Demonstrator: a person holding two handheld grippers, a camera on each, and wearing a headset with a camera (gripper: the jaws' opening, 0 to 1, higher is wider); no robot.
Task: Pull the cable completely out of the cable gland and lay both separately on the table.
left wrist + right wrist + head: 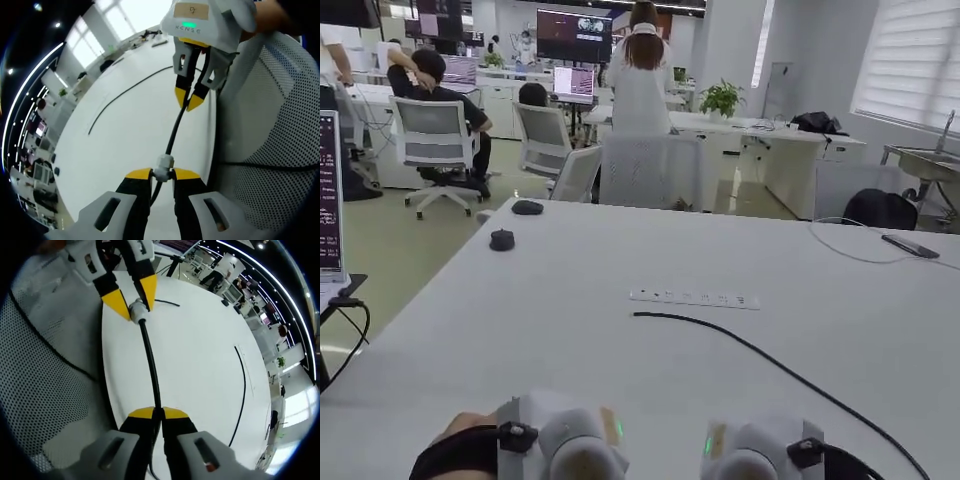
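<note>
The left gripper [162,175] is clamped on the white gland [163,167], its jaws narrow and pressing the gland's body from both sides. The right gripper [156,414] is pinched tight on the black cable [150,365] a short way along from the gland. Between them the cable runs taut and nearly straight, so its long axis lies on the line from one gripper to the other. In each gripper view the other gripper faces it almost head-on.

Both grippers hang at the near edge of the table [570,300], close together, left beside right. Past the right gripper the rest of the cable runs out over the table, and its free end lies near the middle, short of the white strip [695,299].

A dark stub shows between the left jaws on the camera side of the gland, so the cable seems to pass right through. How much is left to draw out cannot be told.

The pull should follow that shared line, I judge, with the hands moving straight apart. A sideways tug would probably bend the cable at the gland's mouth and make it bind.
</note>
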